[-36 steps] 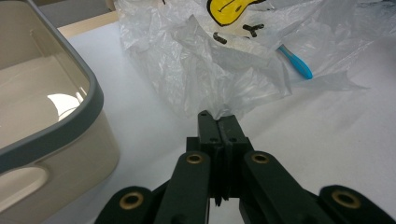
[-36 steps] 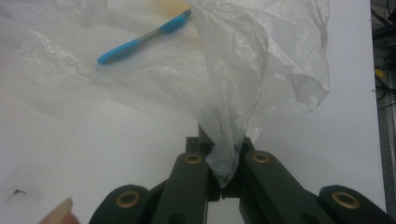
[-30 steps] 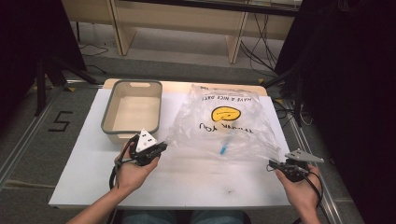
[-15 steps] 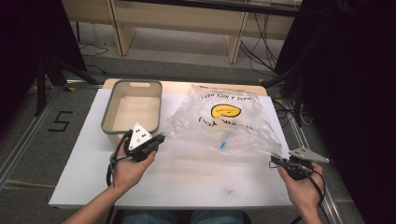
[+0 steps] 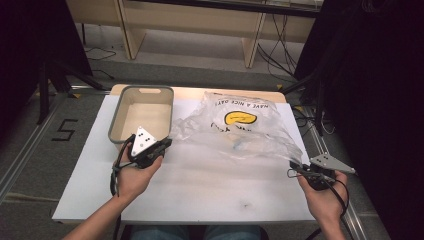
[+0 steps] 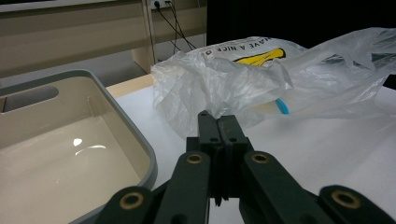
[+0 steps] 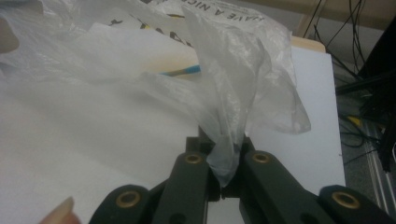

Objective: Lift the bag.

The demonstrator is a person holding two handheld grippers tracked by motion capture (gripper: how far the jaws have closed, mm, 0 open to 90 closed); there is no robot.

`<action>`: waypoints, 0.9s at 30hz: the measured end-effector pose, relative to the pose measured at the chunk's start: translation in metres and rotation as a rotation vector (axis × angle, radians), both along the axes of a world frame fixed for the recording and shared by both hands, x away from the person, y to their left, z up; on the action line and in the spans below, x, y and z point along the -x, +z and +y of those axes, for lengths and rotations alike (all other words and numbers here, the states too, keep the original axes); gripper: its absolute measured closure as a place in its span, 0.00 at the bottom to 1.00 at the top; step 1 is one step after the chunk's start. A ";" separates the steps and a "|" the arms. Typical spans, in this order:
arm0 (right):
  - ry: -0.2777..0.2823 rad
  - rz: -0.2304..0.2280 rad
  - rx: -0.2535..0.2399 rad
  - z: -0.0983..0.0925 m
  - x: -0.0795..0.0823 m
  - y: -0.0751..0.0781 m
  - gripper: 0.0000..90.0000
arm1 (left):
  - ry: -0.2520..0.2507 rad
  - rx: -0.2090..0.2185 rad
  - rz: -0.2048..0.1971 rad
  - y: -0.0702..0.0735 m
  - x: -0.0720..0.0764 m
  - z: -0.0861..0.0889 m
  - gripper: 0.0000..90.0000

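A clear plastic bag [image 5: 240,130] with a yellow smiley print lies crumpled on the white table [image 5: 200,195]. Something blue [image 6: 281,106] shows through the film. My right gripper [image 5: 292,167] is at the bag's near right corner. In the right gripper view it [image 7: 223,136] is shut on a twisted fold of the bag [image 7: 140,56]. My left gripper [image 5: 166,143] sits between the beige bin [image 5: 116,120] and the bag's left edge. Its jaws [image 6: 218,120] are shut, tips right at the bag [image 6: 233,79], with no film seen between them.
The empty bin [image 6: 135,135] stands at the table's back left, close beside my left gripper. Wooden shelving [image 5: 200,20] and floor cables [image 5: 280,60] lie beyond the table. A "5" mark [image 5: 65,130] is on the floor at the left. Dark curtains flank both sides.
My right gripper has risen slightly with the bag corner still pinched, which pulls the film up. The left gripper has stayed almost where it was.
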State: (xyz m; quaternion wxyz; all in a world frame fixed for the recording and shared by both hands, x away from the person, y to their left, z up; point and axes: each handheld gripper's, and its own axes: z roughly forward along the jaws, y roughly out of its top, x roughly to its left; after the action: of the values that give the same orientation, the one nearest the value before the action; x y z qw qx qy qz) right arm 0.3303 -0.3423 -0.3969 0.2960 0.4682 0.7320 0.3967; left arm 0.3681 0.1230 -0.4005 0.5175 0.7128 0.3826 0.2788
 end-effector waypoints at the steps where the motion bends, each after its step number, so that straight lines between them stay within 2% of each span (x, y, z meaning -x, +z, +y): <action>1: 0.003 -0.006 0.001 0.001 0.000 0.001 1.00 | 0.005 0.005 -0.003 0.000 0.000 0.000 1.00; 15: 0.010 -0.120 -0.009 0.006 -0.005 0.025 1.00 | 0.034 0.027 -0.026 0.007 -0.003 0.007 1.00; 27: 0.019 -0.167 -0.024 0.010 -0.008 0.038 1.00 | 0.045 0.058 -0.063 0.021 -0.003 0.011 1.00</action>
State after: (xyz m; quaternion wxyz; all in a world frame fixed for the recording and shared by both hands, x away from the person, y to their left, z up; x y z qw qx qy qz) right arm 0.3386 -0.3327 -0.3585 0.3466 0.4302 0.7043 0.4458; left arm 0.3713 0.1338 -0.3792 0.5434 0.6796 0.3899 0.3013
